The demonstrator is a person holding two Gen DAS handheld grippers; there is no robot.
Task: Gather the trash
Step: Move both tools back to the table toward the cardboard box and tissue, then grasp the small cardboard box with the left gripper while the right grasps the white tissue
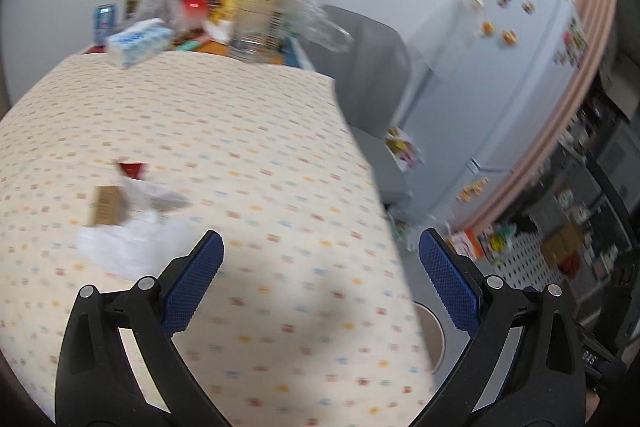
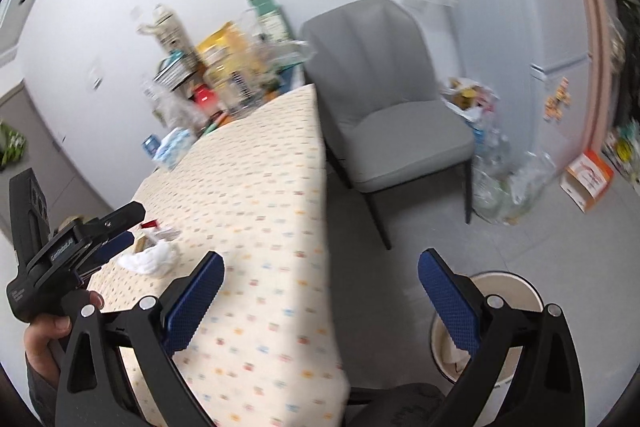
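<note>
Trash lies together on the patterned tablecloth (image 1: 248, 131): a crumpled white tissue (image 1: 116, 247), a small brown carton (image 1: 105, 211), a clear wrapper (image 1: 162, 199) and a red scrap (image 1: 130, 169). My left gripper (image 1: 320, 239) is open and empty, a little right of the pile and nearer the table's front edge. The right wrist view shows the same tissue (image 2: 150, 257), the carton (image 2: 143, 242) and the left gripper (image 2: 127, 229) beside them. My right gripper (image 2: 320, 259) is wide open and empty over the table's corner. A white bin (image 2: 505, 277) stands on the floor below it.
Boxes, bottles and a tissue pack (image 1: 138, 41) crowd the far end of the table. A grey chair (image 2: 392, 115) stands beside the table, with a clear bag of bottles (image 2: 500, 175) and an orange box (image 2: 588, 179) on the floor. A fridge (image 1: 500, 67) stands behind.
</note>
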